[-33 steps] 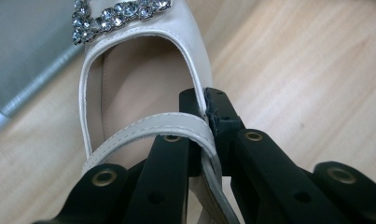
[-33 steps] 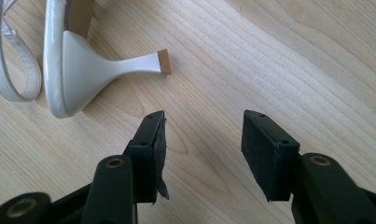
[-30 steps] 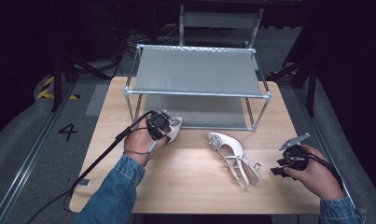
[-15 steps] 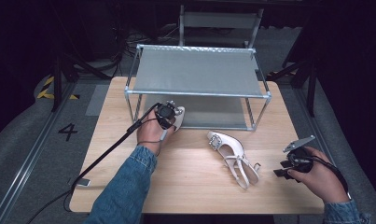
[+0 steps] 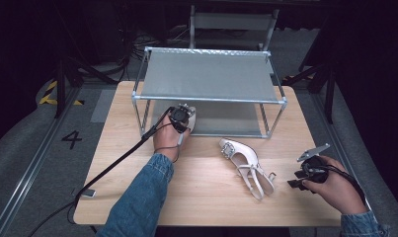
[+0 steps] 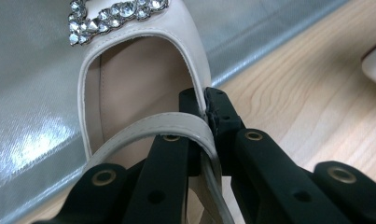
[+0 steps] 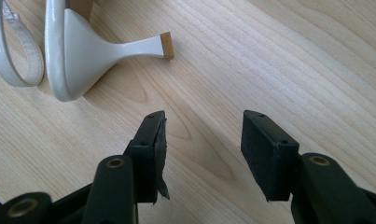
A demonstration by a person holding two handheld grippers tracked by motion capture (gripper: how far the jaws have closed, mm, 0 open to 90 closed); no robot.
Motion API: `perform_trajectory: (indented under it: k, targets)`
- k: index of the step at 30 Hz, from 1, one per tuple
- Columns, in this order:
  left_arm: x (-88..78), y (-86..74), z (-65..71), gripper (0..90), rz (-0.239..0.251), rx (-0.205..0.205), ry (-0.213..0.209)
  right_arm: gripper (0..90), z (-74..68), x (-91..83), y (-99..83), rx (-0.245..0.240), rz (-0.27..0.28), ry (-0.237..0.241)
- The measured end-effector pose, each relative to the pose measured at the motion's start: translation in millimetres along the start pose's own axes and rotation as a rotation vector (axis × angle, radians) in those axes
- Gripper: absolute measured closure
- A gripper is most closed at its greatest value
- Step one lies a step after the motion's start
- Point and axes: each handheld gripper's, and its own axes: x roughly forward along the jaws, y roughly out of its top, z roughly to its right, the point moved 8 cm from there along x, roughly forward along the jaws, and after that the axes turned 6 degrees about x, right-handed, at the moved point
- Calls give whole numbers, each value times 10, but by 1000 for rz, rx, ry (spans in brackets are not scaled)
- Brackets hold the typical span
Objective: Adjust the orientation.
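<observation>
A beige heeled shoe point(image 6: 129, 79) with a rhinestone buckle hangs from my left gripper point(image 6: 206, 109), whose jaws are shut on its side rim by the strap. In the high view that gripper point(image 5: 179, 118) holds the shoe point(image 5: 190, 117) at the front of the metal rack's point(image 5: 206, 99) lower shelf, toe pointing in over the silver shelf point(image 6: 31, 93). The matching shoe point(image 5: 246, 165) lies on its side on the wooden table point(image 5: 206, 202). My right gripper point(image 5: 305, 178) hovers to its right, open and holding nothing. Just ahead of this right gripper point(image 7: 204, 126) are the heel point(image 7: 99, 51) and strap point(image 7: 13, 51).
The two-shelf rack takes up the back half of the table, and its front posts point(image 5: 274, 121) stand beside the shelf opening. A cable point(image 5: 112, 168) trails from the left gripper across the table's left side. Dark floor and rails surround the table.
My left gripper has carried the shoe forward, from mid-table to the rack's lower shelf. My right gripper has drifted slightly right and toward the front edge. The lying shoe has not moved.
</observation>
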Motion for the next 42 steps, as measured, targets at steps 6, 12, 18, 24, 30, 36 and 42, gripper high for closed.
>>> perform_trajectory:
  k: [6,12,18,24,30,36,42]
  targets:
    - [114,85,34,862,18,-33,-10,512,-6,25,-3,-5,-6,2]
    - [101,135,88,565,28,-43,-62,510,-7,35,-18,-4,-9,5]
    - [-49,94,119,414,47,-31,-53,505,-21,44,1,-8,-9,7]
    - [-311,27,204,399,100,-12,-64,503,-55,77,54,-21,-13,12]
    - [-621,-103,270,399,97,31,-72,502,-77,102,121,-38,-14,15]
    - [-909,-345,275,395,98,60,-43,502,-87,117,191,-49,-13,19]
    - [-1030,-667,247,413,45,50,-33,502,-112,130,267,-64,-12,24]
